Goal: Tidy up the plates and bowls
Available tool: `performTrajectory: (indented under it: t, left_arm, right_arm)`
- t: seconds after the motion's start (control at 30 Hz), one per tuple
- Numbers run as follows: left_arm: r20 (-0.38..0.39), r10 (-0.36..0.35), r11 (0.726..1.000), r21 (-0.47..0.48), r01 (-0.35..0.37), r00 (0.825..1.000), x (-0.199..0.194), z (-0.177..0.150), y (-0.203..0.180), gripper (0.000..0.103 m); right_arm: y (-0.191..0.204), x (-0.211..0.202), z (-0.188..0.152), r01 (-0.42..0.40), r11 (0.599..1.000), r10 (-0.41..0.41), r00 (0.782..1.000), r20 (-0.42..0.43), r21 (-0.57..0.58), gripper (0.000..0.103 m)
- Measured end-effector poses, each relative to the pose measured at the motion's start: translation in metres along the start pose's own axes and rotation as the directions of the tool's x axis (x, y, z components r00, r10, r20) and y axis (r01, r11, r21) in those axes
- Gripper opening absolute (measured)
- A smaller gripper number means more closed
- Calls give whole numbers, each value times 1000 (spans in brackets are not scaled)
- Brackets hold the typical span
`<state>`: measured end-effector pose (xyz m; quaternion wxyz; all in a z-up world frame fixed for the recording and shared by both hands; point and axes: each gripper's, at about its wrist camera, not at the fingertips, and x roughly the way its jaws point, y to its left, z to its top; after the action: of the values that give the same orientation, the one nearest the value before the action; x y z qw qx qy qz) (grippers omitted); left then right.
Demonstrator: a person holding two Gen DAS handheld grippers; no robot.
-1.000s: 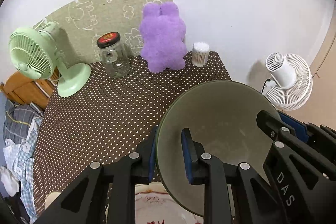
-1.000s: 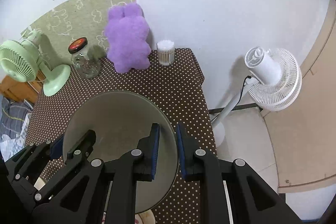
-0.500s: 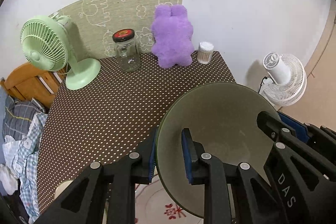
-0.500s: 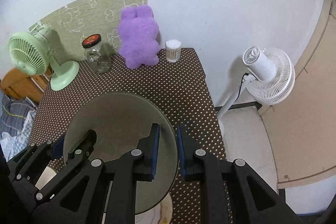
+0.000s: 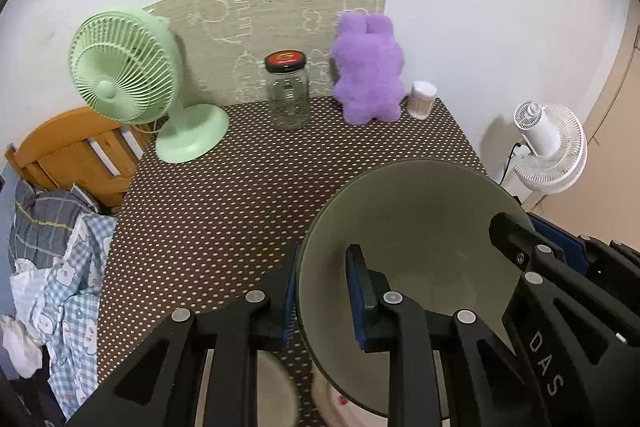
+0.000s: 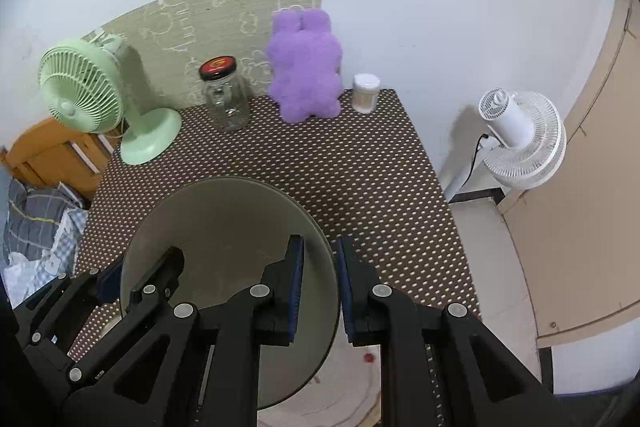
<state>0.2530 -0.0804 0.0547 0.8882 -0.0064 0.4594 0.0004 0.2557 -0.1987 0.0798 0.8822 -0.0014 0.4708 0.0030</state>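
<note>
A large grey-green bowl [image 5: 416, 227] is held in the air above the near part of the dotted table. My left gripper [image 5: 320, 291] is shut on its left rim. My right gripper [image 6: 320, 283] is shut on its right rim; the bowl [image 6: 224, 227] fills the lower left of the right wrist view. Below the bowl lie a white plate with red marks [image 6: 352, 379] and a pale round dish [image 5: 276, 391], both partly hidden.
At the back of the brown dotted table [image 5: 240, 195] stand a green desk fan [image 5: 132, 83], a glass jar with a red lid [image 5: 287, 91], a purple plush toy [image 5: 368, 67] and a cotton swab tub [image 5: 422, 99]. A white floor fan [image 5: 548, 147] stands right of the table.
Both grippers, still holding the bowl, have drawn back and upward: the table's far objects now sit higher and more of the table shows. The plate below shows less.
</note>
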Motion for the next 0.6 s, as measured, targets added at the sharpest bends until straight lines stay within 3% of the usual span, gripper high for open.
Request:
performTrajectory:
  t: [0.6]
  left_arm:
    - [-25, 15, 1000, -2, -15, 1000, -1, -30, 84, 20]
  right_arm:
    - [90, 0, -29, -23, 1000, 23, 999, -23, 7, 20]
